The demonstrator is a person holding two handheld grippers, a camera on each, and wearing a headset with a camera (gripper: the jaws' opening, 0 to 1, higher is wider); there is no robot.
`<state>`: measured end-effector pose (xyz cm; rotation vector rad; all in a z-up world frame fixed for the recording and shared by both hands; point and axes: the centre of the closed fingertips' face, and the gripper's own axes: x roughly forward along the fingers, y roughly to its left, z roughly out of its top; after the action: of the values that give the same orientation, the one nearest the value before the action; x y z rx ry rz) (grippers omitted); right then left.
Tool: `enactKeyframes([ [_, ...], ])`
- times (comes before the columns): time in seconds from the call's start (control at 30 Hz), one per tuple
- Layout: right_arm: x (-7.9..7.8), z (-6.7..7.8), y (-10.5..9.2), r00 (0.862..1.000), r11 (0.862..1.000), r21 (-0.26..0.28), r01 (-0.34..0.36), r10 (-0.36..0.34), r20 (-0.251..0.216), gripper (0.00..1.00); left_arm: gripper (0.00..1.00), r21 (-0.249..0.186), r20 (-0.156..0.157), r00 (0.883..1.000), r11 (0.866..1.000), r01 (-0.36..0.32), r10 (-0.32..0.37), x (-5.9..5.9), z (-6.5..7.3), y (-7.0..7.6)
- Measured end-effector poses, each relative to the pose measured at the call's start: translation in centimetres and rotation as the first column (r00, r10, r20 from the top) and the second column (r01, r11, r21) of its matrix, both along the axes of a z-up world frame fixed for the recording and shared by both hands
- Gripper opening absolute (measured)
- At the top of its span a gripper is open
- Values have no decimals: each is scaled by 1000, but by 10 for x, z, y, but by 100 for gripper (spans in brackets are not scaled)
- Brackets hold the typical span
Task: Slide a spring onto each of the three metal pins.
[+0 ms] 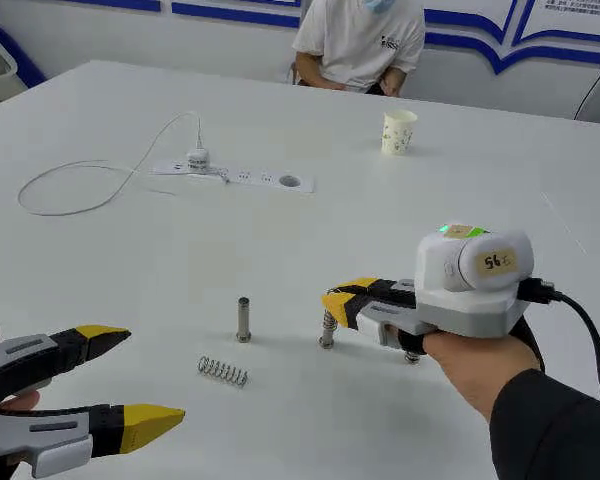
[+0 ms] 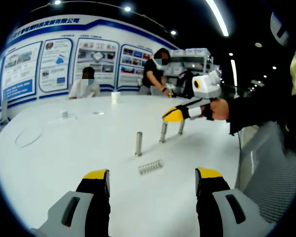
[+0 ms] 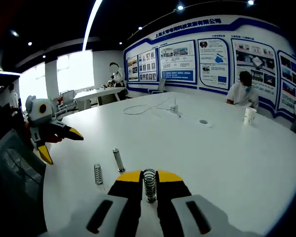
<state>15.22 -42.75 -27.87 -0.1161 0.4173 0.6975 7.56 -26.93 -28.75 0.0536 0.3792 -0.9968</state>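
Observation:
A bare metal pin [image 1: 243, 319] stands upright on the white table [image 1: 280, 240]. A loose spring [image 1: 223, 371] lies flat just in front of it. To the right, a second pin [image 1: 327, 331] carries a spring, and my right gripper [image 1: 336, 304] is shut on that spring [image 3: 149, 183], its yellow tips on either side of the coils. A third pin [image 1: 412, 356] is mostly hidden under that gripper. My left gripper [image 1: 140, 380] is open at the lower left, short of the loose spring [image 2: 151, 167], with nothing between its fingers.
A white power strip [image 1: 245, 177] with a plugged charger and a looping cable [image 1: 70, 190] lies at mid-table. A paper cup [image 1: 398, 131] stands farther back. A person [image 1: 360, 40] sits at the far edge. A mesh chair [image 2: 271, 168] is close on the right.

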Motion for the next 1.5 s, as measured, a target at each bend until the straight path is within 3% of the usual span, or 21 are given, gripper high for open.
enactKeyframes([
  [0.63,-2,-24,-1,998,998,-67,-2,-2,-61,12,72,-2,-1,1000,1000,-2,2,0,-1,0],
  [1.5,-10,-29,-6,997,996,-88,-5,-2,-83,15,72,-3,2,1000,1000,-1,1,-1,1,0],
])
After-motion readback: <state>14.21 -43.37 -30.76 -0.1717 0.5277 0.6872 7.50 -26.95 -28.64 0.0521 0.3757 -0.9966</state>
